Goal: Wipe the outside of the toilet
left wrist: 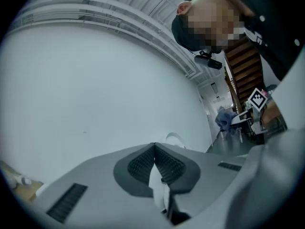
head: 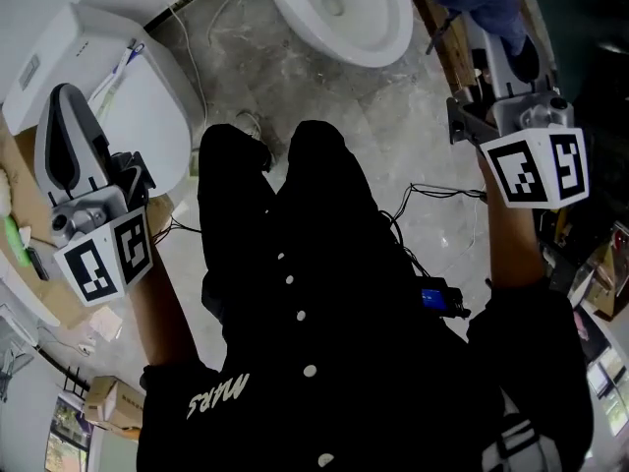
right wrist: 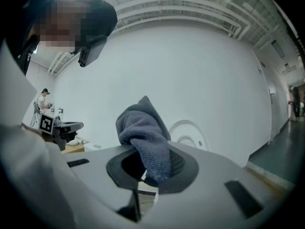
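Right hand-held gripper (right wrist: 151, 170) clamping cloth (right wrist: 145, 132), toilet (head: 385, 35) on concrete floor (head: 295, 82)

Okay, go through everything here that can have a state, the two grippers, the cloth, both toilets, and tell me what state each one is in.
left gripper: shut, nothing between its jaws.
right gripper: shut on the cloth.
cloth: bunched up, sticking out past the jaws.
toilet on the left: lid down.
toilet bowl at the top: uncovered, bowl open.
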Tool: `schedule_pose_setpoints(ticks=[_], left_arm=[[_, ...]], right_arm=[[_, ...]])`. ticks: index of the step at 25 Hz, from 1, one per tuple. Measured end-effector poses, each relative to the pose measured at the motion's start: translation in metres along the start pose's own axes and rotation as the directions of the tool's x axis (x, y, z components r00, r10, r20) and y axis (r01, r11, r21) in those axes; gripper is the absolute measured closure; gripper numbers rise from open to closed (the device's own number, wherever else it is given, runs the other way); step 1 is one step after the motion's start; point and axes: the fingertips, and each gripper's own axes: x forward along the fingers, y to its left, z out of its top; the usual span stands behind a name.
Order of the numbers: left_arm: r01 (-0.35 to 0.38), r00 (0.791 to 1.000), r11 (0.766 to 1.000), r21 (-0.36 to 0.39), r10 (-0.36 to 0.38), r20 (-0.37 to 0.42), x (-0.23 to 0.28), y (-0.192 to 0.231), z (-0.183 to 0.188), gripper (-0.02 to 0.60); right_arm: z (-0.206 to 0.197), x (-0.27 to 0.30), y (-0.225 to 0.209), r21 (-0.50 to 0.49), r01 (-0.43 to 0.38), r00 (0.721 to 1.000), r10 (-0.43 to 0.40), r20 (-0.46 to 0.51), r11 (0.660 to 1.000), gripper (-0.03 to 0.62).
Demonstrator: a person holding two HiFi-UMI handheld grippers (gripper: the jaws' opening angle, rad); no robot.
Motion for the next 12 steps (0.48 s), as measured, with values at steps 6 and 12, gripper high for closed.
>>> schedule_pose_setpoints(ticks=[6,12], left_arm=[[-0.038,0.999,0.999,-0.01,0.038,0.026,-0.022,0.005,0.078,0.571],[-0.062,0.997,0.998,-0.016,0.063,0.047,-0.036,0.015,0.14,0.571]], right_arm=[[0.068,-0.036,0.003,0.011,0.018,1.0,-0.018,0.025,1.0,0.554],[0.114,-0.063,0.001,0.026,0.059,0.997,-0.06,0.039,0.998,0.554]])
